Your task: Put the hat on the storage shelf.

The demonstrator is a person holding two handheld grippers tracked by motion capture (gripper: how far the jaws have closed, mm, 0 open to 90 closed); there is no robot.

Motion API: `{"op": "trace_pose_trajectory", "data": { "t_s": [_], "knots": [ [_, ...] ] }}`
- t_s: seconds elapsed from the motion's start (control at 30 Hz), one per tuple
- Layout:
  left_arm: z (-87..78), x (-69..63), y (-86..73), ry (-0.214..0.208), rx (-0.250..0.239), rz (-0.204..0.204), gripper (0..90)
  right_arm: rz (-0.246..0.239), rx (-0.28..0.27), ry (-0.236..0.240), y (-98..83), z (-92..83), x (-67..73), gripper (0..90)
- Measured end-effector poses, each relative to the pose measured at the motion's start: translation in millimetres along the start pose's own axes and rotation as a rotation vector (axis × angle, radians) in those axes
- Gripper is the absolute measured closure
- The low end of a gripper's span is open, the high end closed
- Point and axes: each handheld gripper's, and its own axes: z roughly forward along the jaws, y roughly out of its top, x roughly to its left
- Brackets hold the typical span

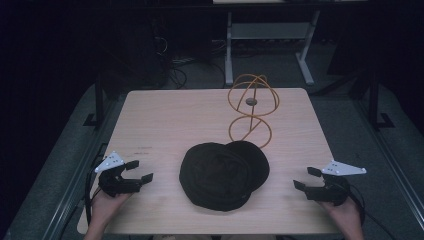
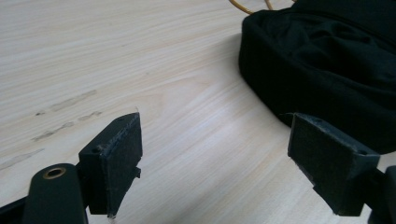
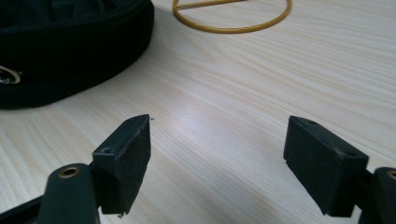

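Two grippers sit low at the near edge of a pale wood tabletop (image 1: 165,115), one toward each near corner. Left gripper (image 1: 139,171): jaws spread wide, nothing between them, bare wood beneath; held in a hand (image 1: 106,204) from below. Right gripper (image 1: 306,178): jaws likewise spread wide and holding nothing, pointing inward toward the table's middle. Black cap (image 1: 220,173) lies flat at centre, closer to the near edge than the far one, well apart from both grippers. In the left gripper view its soft black fabric lies just past the right-hand jaw. Yellow wire stand (image 1: 251,107), a ring base with a looped globe on top, stands upright just behind the cap, toward the far edge.
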Motion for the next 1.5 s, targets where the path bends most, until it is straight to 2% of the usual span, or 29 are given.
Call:
{"op": "trace_pose_trajectory", "data": {
  "t_s": [0.13, 0.4, 0.47, 0.7, 0.73, 0.8, 0.9, 0.97, 1.03, 1.13, 1.33, 1.37, 1.43, 1.47, 1.5],
  "knots": [
    [-0.8, -0.8, -0.7, 0.011, 0.003, 0.003, 17.5, -0.017, -0.016, 0.003, 2.2, -0.5, 0.2, 22.7],
    [-1.5, 2.6, -1.9, 0.009, 0.001, -0.002, 17.5, -0.018, -0.007, 0.014, 3.1, -0.3, 0.5, 22.3],
    [-0.7, 3.4, -3.0, -0.001, 0.005, -0.012, 17.5, -0.033, -0.007, 0.020, 5.2, 0.7, 3.7, 22.3],
    [0.4, 0.8, -2.0, 0.003, 0.008, 0.003, 17.5, -0.049, 0.001, 0.040, 8.0, 2.9, 11.4, 21.8],
    [1.6, 0.5, -2.2, 0.002, 0.012, 0.005, 17.5, -0.063, -0.008, 0.048, 11.4, 1.8, 16.6, 21.5],
    [2.8, 0.1, -2.5, 0.004, 0.021, 0.007, 17.5, -0.072, -0.015, 0.051, 12.6, 1.6, 18.6, 21.4],
    [2.8, -0.1, -2.6, 0.004, 0.019, 0.007, 17.5, -0.099, -0.018, 0.076, 20.9, 2.5, 31.6, 21.2],
    [2.4, -0.1, -2.5, 0.005, 0.017, 0.008, 17.5, -0.130, -0.027, 0.074, 26.4, 2.1, 37.9, 21.4],
    [1.7, 0.2, -2.2, 0.010, 0.016, 0.015, 17.5, -0.139, -0.031, 0.075, 29.4, 1.1, 41.1, 21.4],
    [1.1, 1.6, -2.1, 0.016, 0.014, 0.017, 17.5, -0.169, -0.054, 0.094, 41.8, -1.4, 52.3, 21.5],
    [3.6, 1.2, -2.1, 0.011, 0.022, 0.020, 17.5, -0.202, -0.035, 0.146, 57.1, 4.3, 66.3, 21.4],
    [4.0, 0.7, -1.9, 0.012, 0.022, 0.025, 17.5, -0.223, -0.027, 0.167, 64.7, 7.3, 74.8, 21.4],
    [4.0, 0.1, -1.8, 0.013, 0.019, 0.024, 17.5, -0.232, -0.020, 0.176, 67.3, 8.4, 77.7, 21.4],
    [3.1, -0.9, -1.4, 0.012, 0.020, 0.026, 17.5, -0.252, -0.009, 0.203, 74.5, 12.9, 87.0, 21.5],
    [3.0, -1.1, -1.1, 0.012, 0.017, 0.032, 17.5, -0.261, -0.003, 0.211, 77.0, 14.3, 90.0, 21.7]
  ]
}}
